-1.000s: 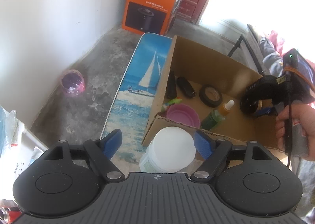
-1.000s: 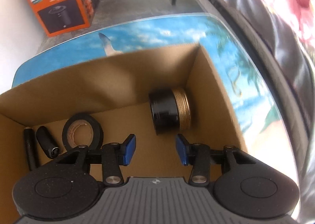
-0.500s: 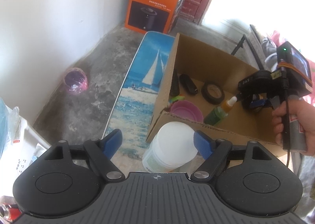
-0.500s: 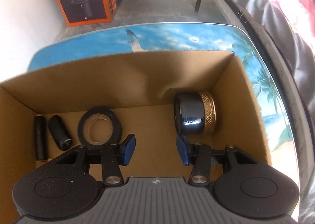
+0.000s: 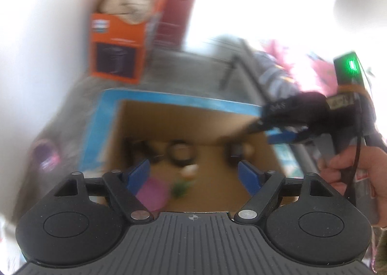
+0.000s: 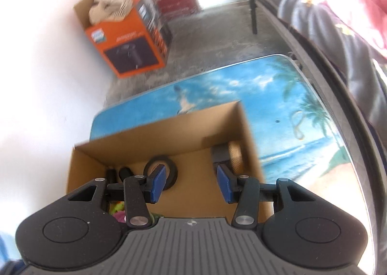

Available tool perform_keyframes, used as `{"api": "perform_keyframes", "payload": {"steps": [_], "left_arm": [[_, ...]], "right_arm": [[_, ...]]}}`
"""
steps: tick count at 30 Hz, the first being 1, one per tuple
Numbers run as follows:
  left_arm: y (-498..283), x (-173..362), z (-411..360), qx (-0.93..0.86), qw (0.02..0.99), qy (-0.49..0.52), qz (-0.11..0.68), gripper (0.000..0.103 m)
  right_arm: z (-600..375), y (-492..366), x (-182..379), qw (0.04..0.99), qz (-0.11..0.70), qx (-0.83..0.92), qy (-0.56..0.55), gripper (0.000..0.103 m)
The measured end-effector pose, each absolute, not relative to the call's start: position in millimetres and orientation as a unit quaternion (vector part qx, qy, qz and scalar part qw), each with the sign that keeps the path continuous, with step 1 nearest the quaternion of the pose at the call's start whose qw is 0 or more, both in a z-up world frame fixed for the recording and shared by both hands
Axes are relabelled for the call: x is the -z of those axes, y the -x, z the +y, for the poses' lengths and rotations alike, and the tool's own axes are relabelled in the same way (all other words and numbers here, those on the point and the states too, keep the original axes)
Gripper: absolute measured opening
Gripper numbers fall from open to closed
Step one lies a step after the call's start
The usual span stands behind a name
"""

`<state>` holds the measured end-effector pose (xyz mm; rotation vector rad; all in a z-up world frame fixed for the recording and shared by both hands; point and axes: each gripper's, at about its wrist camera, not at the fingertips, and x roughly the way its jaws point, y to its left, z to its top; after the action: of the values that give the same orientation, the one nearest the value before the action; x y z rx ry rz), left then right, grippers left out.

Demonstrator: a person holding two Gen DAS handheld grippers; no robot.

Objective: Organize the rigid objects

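An open cardboard box stands on a table top printed with a seaside picture. Inside lie a black tape roll, a black and gold cylinder and two short black pieces. The left wrist view is blurred; it shows a pink lid and a green dropper bottle at the box's near side. My left gripper hangs open above the near edge, nothing between its pads. My right gripper is open and empty over the box, also seen as the right gripper in a person's hand.
An orange carton stuffed with cloth stands on the concrete floor by the white wall and a dark red door. A pink round object lies on the floor to the left. Flowered bedding and a dark metal frame run along the right.
Both grippers rose and tipped up, so more of the room shows. The white-lidded jar between my left fingers has dropped out of view. My right gripper lifted away from the black and gold cylinder.
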<state>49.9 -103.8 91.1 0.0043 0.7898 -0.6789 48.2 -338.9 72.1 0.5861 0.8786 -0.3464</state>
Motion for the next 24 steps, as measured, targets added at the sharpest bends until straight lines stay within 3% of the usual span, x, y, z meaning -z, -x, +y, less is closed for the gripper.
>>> {"api": "perform_keyframes", "payload": {"steps": [4, 11, 24], "left_arm": [[-55.9, -82.0, -162.6, 0.357, 0.849, -0.036, 0.387, 0.080], [-100.3, -47.9, -244.6, 0.352, 0.830, -0.075, 0.426, 0.071], [-143.0, 7.4, -299.9, 0.328, 0.803, -0.075, 0.493, 0.066]], "right_arm": [[-374.7, -24.3, -81.1, 0.848, 0.397, 0.163, -0.312, 0.050], [-422.4, 7.5, -65.6, 0.833, 0.387, 0.165, -0.359, 0.050], [-471.0, 26.9, -18.6, 0.800, 0.396, 0.163, -0.419, 0.050]]}}
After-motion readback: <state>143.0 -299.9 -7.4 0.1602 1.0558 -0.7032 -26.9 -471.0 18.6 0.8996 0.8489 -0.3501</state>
